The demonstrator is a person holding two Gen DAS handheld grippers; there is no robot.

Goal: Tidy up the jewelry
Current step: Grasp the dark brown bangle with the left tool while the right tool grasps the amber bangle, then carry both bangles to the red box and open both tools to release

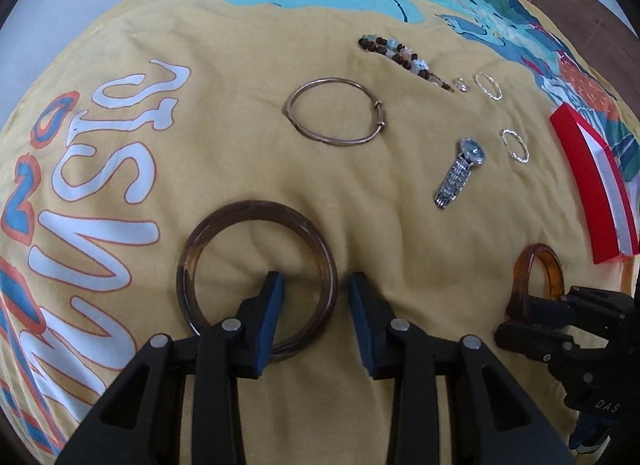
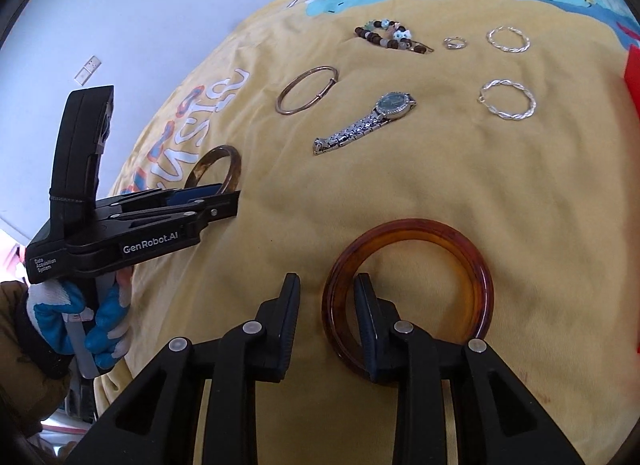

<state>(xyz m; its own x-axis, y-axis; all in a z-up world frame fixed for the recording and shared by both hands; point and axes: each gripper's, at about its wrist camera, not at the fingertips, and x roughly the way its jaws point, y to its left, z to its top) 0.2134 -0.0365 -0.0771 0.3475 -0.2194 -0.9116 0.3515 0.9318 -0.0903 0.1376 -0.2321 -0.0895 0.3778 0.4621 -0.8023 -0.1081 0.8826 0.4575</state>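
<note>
Left gripper [image 1: 316, 285]: jaws spread moderately wide, straddling the near right arc of a dark brown bangle [image 1: 256, 277]. One blue-padded finger sits inside the ring, the other just outside it. The pads do not appear to press on the rim.

Right gripper [image 2: 326, 285]: jaws held moderately apart, set astride the left rim of an amber bangle [image 2: 408, 289]. One finger lies inside the hoop, the other outside. Whether the inner finger touches the rim cannot be told.

Bangles: both lie flat on a yellow printed cloth [image 1: 360, 225], well apart from each other, each nearest its own gripper.

Middle of the cloth: a thin metal bracelet [image 1: 336, 111] lies beyond the dark bangle. A silver watch [image 1: 460, 173] is stretched out to its right.

Far side: a string of brown and pale beads [image 1: 400, 57] lies in a loose line. Beside it sits a small ring [image 1: 460, 84], then a twisted silver hoop [image 1: 488, 86]. A second twisted hoop [image 1: 515, 145] lies near the watch face.

Right edge: a red and white box [image 1: 592, 185] rests at the border of the cloth.

Hand: a blue and white glove [image 2: 80, 317] grips the handle of the left gripper, seen from the right wrist camera.
</note>
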